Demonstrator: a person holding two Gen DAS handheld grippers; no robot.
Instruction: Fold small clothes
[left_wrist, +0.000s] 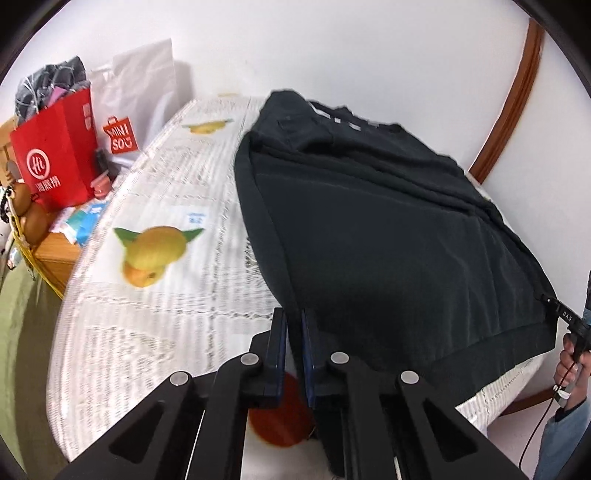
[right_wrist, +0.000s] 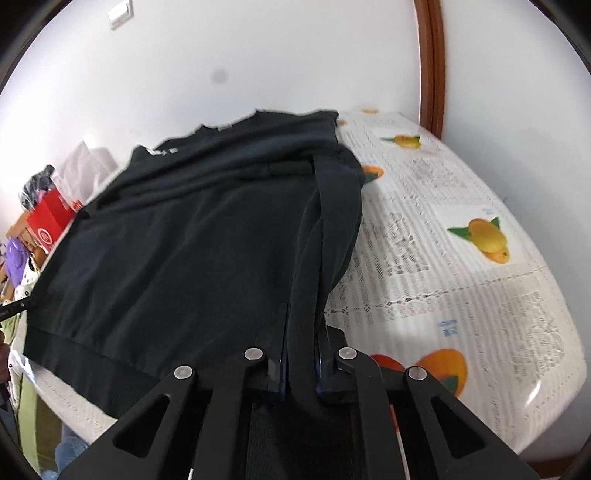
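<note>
On the table (left_wrist: 155, 317), black garment (left_wrist: 388, 229) — collar toward the wall.

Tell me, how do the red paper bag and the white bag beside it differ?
The red bag is bright red with a white round logo and stuffed with dark clothes; the white bag is pale, showing a small red shopping-bag logo, and nothing pokes out. The red one stands nearer the camera, the white one nearer the wall. Both stand upright beside the bed.

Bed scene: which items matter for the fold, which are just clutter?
In the job:
- dark sweatshirt
- left tongs, shut on its hem
- right tongs, shut on its hem

Lying about:
- red bag
- Miniso bag
</note>
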